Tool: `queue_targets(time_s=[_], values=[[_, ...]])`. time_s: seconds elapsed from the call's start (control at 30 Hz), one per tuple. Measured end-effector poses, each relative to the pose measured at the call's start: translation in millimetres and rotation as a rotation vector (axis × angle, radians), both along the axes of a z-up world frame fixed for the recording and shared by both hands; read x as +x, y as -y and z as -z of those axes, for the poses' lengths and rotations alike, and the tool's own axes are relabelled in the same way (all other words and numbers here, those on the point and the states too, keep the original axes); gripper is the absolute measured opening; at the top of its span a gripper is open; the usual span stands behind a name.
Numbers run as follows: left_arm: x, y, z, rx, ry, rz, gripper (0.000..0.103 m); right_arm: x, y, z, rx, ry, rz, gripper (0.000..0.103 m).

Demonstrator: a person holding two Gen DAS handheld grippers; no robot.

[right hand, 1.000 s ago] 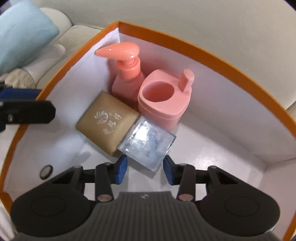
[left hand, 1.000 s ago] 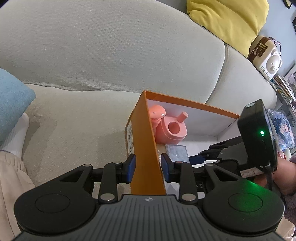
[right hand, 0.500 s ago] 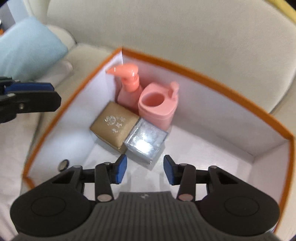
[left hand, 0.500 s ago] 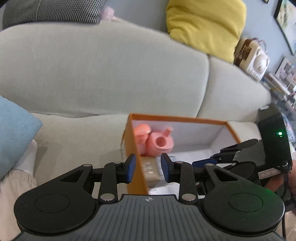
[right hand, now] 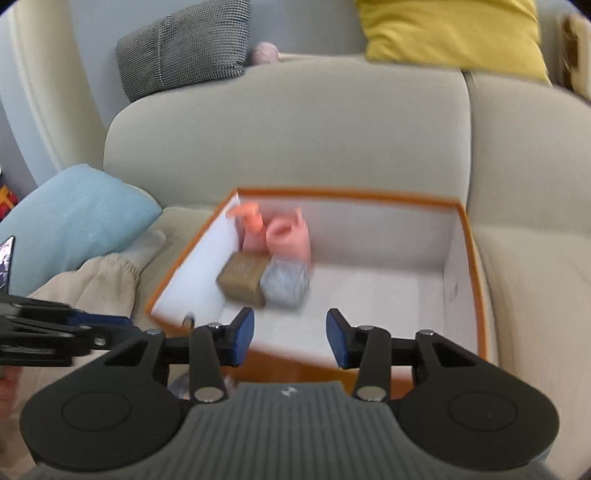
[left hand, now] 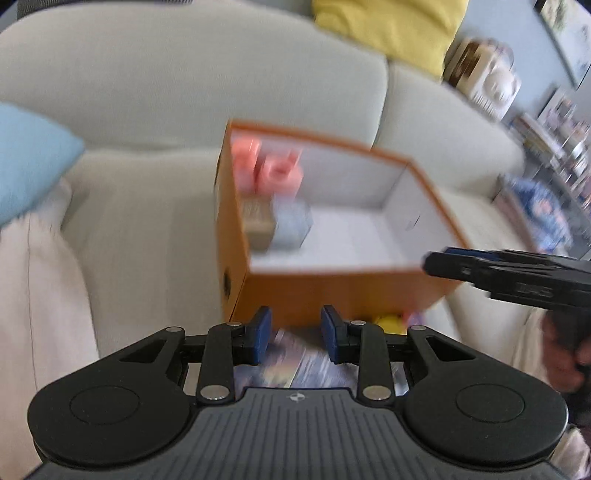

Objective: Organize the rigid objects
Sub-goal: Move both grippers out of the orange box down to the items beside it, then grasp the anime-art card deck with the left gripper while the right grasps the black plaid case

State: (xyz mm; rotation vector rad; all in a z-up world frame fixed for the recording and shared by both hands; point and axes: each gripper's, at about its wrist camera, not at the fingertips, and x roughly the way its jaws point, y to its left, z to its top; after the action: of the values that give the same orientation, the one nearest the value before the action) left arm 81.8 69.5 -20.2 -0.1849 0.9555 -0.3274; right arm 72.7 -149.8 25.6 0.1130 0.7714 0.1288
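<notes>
An orange box (right hand: 469,236) with a white inside sits on a grey sofa; it also shows in the left wrist view (left hand: 332,291). In its far left corner stand a pink pump bottle (right hand: 251,229) and a pink cup (right hand: 290,240), with a tan box (right hand: 242,278) and a clear box (right hand: 286,282) in front of them. My right gripper (right hand: 290,338) is open and empty, above the box's near wall. My left gripper (left hand: 295,334) is open and empty, in front of the box. Both views are blurred.
A blue cushion (right hand: 74,218) lies at the left, with yellow (right hand: 450,33) and grey checked (right hand: 184,44) cushions on the sofa back. A magazine (left hand: 295,365) and a yellow thing (left hand: 388,323) lie under the left gripper. Shelves with clutter (left hand: 554,140) stand at the right.
Both grippers have pulled back and up from the box. The left gripper let go of the box's left wall. The right gripper has left the clear box inside.
</notes>
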Motion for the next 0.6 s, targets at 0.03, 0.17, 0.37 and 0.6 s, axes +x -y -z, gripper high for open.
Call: queue_targets(time_s=[0.03, 0.17, 0.37, 0.6], values=[[-1, 0, 7, 0.015, -0.023, 0.008, 0.037, -8, 3, 6, 0.023, -0.025, 0.008, 0.044], [-1, 5, 27, 0.062, -0.092, 0.008, 0.038, -15, 1, 52, 0.088, -0.149, 0.063, 0.044], [2, 13, 38, 0.087, -0.107, 0.017, 0.049, -15, 16, 91, 0.194, -0.279, 0.13, 0.044], [29, -1, 70, 0.112, -0.228, -0.008, 0.067, -6, 28, 105, 0.276, -0.346, 0.169, 0.044]])
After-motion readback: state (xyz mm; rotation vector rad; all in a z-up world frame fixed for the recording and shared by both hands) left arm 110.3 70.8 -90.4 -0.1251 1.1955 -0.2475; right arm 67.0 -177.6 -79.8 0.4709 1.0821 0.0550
